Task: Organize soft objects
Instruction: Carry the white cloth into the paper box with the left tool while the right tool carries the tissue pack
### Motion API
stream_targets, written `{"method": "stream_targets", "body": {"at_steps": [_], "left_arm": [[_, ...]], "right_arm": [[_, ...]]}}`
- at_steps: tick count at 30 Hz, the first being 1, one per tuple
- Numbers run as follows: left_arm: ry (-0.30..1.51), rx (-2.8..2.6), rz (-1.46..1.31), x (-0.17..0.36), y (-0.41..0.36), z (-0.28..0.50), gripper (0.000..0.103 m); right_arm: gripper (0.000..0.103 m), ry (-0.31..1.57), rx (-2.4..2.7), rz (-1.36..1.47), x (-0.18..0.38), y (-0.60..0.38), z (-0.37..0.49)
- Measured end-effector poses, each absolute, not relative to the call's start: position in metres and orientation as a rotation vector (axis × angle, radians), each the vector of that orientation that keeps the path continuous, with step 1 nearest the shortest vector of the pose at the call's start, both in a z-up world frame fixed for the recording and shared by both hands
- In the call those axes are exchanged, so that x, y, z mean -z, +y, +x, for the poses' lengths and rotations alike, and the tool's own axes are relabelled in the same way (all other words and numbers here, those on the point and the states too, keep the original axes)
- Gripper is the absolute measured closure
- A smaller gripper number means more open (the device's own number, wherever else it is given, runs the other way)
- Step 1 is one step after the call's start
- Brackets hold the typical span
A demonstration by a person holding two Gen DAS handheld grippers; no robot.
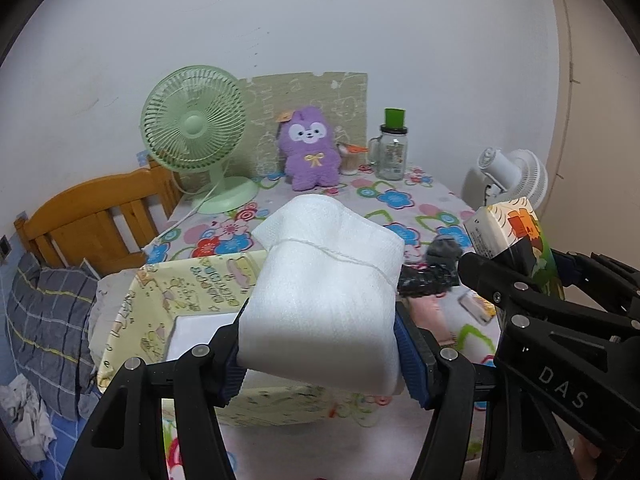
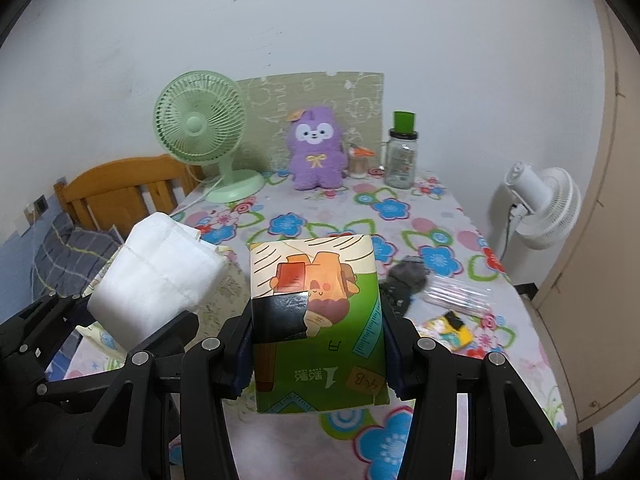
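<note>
Above table [image 2: 460,216] edge, both packs held; maybe room ahead.

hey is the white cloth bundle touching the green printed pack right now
Apart. The right wrist view shows the white cloth bundle in the left gripper and the green printed pack with table visible between them.

Plush toy [image 2: 317,148] stands at table's [image 2: 448,216] back, between fan [image 2: 200,128] and jar [image 2: 401,156].
</note>
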State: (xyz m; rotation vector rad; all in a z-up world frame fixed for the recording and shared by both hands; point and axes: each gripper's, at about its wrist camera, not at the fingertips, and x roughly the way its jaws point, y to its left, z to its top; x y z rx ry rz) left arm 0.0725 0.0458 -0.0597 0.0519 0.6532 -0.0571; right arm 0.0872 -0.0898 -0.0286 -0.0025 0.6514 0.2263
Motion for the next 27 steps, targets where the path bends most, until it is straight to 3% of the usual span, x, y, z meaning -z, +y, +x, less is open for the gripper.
{"method": "stream_targets", "body": {"at_steps": [27], "left_arm": [[0.744,-0.050,0.009,0.094,0.139,0.108,0.037]], "right_arm": [[0.049,0.704,-0.408,-0.073,0.051,0.031,0.135]]}}
